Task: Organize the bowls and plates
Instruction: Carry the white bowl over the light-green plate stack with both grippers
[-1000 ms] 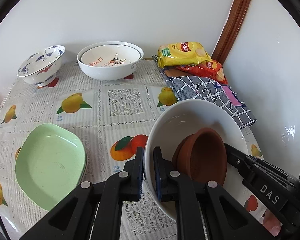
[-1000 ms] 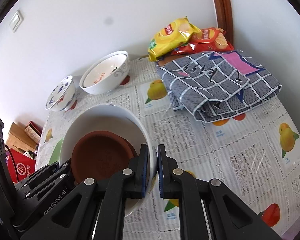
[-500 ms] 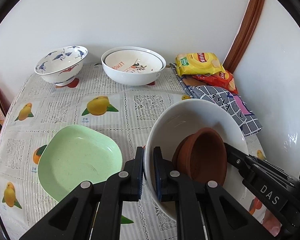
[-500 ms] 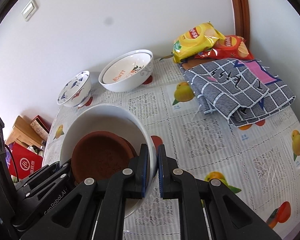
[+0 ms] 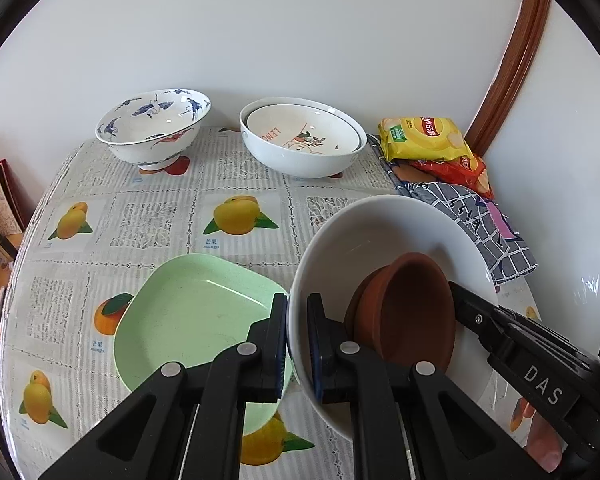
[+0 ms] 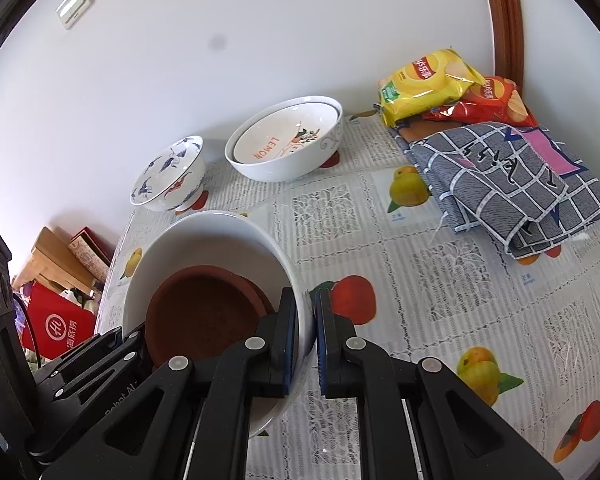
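Note:
Both grippers hold one large white bowl (image 5: 384, 236) by opposite rims, above the table. My left gripper (image 5: 298, 324) is shut on its left rim. My right gripper (image 6: 308, 320) is shut on its right rim (image 6: 296, 280). Brown clay dishes (image 5: 412, 312) sit stacked inside it, also seen in the right wrist view (image 6: 204, 316). A green square plate (image 5: 192, 320) lies on the table just left of the held bowl. A blue-patterned bowl (image 5: 154, 128) and two nested white bowls (image 5: 304, 144) stand at the back by the wall.
Yellow and red snack bags (image 6: 428, 80) and a folded grey checked cloth (image 6: 508, 184) lie at the back right. The fruit-print tablecloth (image 6: 420, 280) covers the table. A red box (image 6: 60, 328) and wooden items sit beyond the left table edge.
Both grippers have carried the white bowl leftward and toward the back; the green plate now sits right beside the bowl's left rim and the back bowls look nearer.

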Tool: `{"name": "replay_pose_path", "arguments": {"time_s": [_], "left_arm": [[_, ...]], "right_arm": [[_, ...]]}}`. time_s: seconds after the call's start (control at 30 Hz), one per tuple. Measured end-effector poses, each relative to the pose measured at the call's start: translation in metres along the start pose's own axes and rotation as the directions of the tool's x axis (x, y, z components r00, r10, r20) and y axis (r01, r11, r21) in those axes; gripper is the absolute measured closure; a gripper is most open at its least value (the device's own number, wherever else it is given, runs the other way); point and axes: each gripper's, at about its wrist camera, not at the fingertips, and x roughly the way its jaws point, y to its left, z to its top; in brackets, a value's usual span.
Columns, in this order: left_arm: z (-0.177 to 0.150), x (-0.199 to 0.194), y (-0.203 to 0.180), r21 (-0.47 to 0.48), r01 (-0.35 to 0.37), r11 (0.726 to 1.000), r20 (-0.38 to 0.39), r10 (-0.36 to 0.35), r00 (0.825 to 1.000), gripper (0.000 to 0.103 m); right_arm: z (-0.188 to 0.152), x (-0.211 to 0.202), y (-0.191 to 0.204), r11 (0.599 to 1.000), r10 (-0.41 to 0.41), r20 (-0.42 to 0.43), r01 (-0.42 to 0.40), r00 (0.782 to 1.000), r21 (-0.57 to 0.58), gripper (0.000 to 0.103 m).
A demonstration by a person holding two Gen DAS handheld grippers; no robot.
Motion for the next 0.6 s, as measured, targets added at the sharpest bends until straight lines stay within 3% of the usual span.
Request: {"name": "replay_pose_path", "arguments": {"time_s": [0.6], "left_arm": [[0.002, -0.003, 0.046, -0.054, -0.030, 0.998, 0.003, 0.030, 1.000, 0.093]], "right_arm": [[-0.003, 0.024, 0.044, 0.998, 0.024, -0.025, -0.025, 0.999, -0.052, 0.093]]}}
